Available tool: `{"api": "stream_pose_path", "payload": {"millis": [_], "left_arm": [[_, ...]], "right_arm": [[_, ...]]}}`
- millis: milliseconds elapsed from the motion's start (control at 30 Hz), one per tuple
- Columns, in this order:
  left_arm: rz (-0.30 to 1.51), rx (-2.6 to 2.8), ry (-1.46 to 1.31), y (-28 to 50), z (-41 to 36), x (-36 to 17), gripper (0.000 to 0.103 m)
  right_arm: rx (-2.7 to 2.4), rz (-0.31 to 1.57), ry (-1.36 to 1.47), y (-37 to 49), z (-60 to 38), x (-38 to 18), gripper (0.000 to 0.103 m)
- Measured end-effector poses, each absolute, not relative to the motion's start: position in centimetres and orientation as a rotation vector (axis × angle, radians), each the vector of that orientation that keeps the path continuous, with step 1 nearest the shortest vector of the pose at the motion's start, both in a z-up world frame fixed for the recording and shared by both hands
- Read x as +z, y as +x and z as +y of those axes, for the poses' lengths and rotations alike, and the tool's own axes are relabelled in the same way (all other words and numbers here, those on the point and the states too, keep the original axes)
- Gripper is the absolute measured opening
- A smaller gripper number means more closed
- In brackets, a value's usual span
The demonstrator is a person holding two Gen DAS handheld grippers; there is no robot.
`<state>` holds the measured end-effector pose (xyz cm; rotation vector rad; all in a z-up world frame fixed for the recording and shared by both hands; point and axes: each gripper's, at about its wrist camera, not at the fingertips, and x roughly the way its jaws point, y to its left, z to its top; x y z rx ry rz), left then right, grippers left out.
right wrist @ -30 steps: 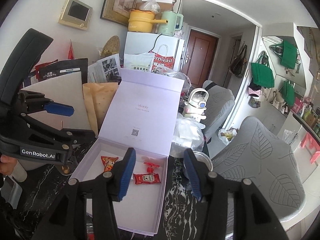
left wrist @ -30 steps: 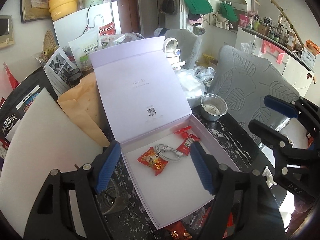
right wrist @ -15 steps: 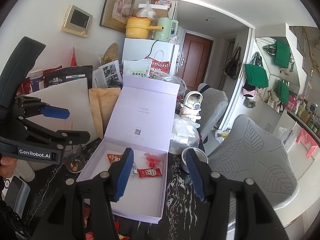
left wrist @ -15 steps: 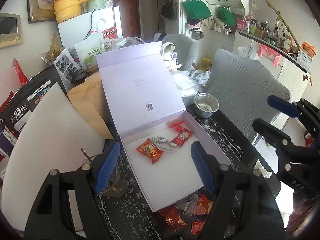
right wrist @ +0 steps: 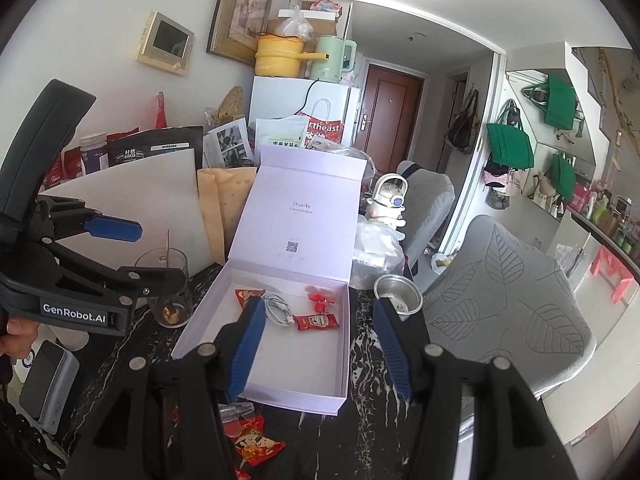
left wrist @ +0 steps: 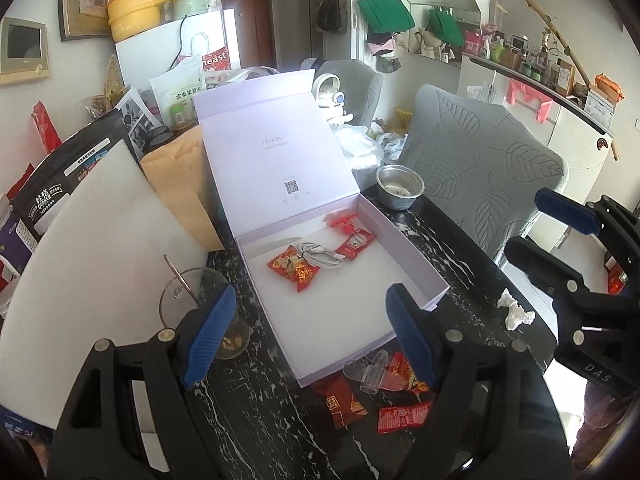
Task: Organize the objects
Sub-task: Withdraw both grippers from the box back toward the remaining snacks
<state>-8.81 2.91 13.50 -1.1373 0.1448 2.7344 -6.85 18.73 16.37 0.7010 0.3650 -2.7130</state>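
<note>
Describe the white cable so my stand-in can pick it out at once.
Find the open lilac box on the black marble table. Inside, toward the hinged lid, lie three small things in a row. The white cable is the coiled one in the middle, overlapping the red snack packet; its neighbours are red.

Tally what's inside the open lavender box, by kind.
Red snack packet: 1
White cable: 1
Ketchup sachet: 1
Small red ornament: 1
Total: 4 in the lavender box
</note>
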Motion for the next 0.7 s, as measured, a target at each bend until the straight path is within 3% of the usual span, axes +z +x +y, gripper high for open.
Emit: {"api": "stream_pose_path", "payload": {"millis": [700], "left_arm": [[0.170,2.637,-1.202,-3.1,3.5,9.8,0.077]], "right_arm": [[-2.689,0.334,0.788,-0.8,18.1,12.5,0.057]]}}
